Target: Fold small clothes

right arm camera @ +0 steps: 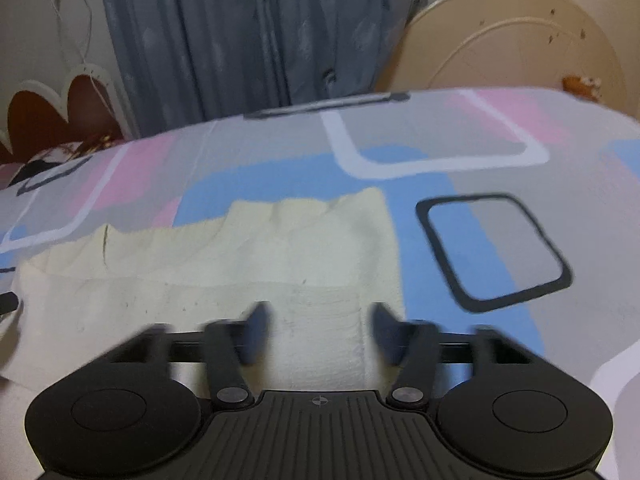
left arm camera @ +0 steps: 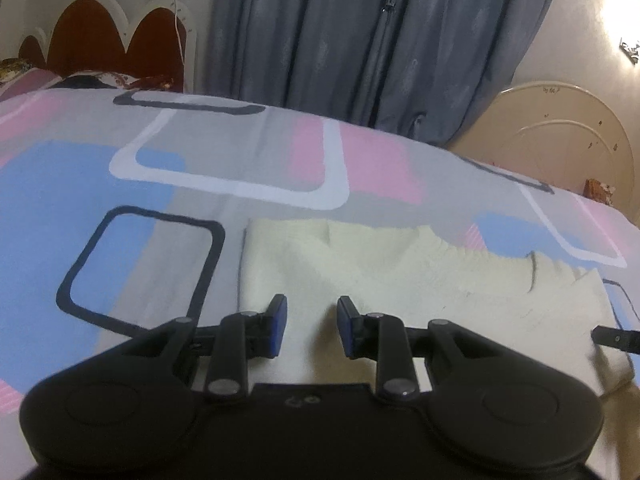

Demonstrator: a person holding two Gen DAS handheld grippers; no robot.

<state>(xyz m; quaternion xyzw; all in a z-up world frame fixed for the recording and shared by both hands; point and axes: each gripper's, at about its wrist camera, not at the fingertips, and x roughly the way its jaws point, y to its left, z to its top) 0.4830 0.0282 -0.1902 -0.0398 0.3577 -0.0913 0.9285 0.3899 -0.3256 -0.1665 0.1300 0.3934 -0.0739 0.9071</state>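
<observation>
A cream knitted garment (left arm camera: 400, 280) lies flat on the bed, partly folded, with a folded layer along its far edge. It also shows in the right wrist view (right arm camera: 248, 272). My left gripper (left arm camera: 311, 326) is open and empty, just above the garment's near left part. My right gripper (right arm camera: 318, 330) is open and empty, blurred by motion, above the garment's near right part. The right gripper's finger (left arm camera: 616, 337) shows at the right edge of the left wrist view.
The bedsheet (left arm camera: 240, 160) is grey with pink, blue, white and dark rounded squares. Behind the bed hang grey-blue curtains (left arm camera: 380, 40). A scalloped brown headboard (left arm camera: 120, 40) stands at the left, a round cream tabletop (right arm camera: 520, 48) leans at the right.
</observation>
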